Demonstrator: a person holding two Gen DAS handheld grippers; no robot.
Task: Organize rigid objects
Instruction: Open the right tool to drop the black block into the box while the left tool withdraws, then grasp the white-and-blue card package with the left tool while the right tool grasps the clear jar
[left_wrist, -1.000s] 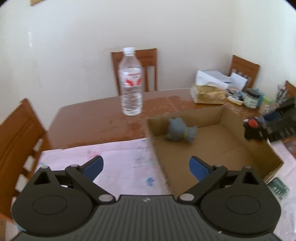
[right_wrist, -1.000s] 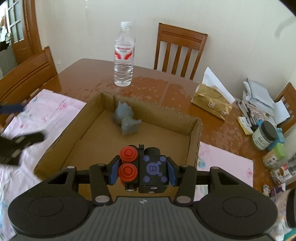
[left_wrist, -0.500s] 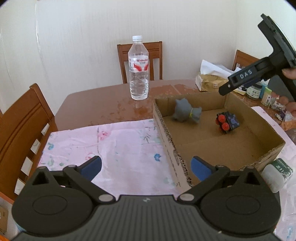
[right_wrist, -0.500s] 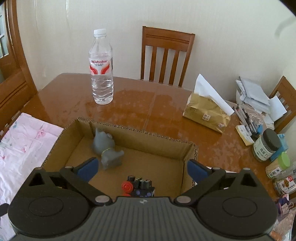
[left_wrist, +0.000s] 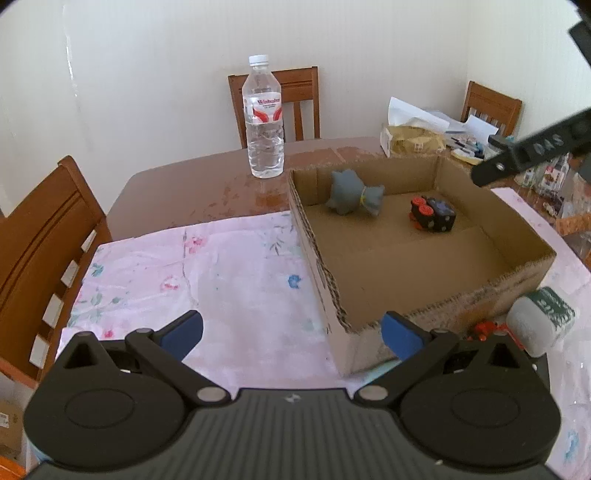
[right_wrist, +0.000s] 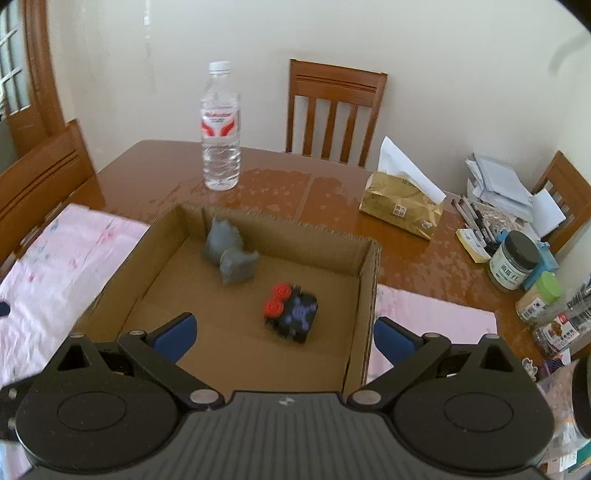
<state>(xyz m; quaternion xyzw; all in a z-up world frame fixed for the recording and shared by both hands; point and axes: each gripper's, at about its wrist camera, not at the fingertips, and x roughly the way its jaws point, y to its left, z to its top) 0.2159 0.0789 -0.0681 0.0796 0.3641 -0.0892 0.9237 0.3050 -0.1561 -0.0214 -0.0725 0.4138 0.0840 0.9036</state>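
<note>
1. Both grippers were wide open and held nothing. The left gripper (left_wrist: 291, 332) hung low over the pink cloth (left_wrist: 207, 266), with the near corner of the cardboard box (left_wrist: 317, 258) just ahead of its right finger.
2. The right gripper (right_wrist: 282, 332) hung above the near side of that box.
3. Two toys lay inside the box: a gray toy (right_wrist: 229, 254) at the far side, and a black block with red knobs (right_wrist: 291, 314) just ahead of the right gripper.
4. Outside the box, a white and green bottle (left_wrist: 539, 321) lay on its side. It was just past the left gripper's right finger, close to the box's near wall.
5. Its long side pointed up and to the right, away from the left gripper.
6. The left gripper looked nearer to it, so it would likely reach right to grab it across the middle.
</note>
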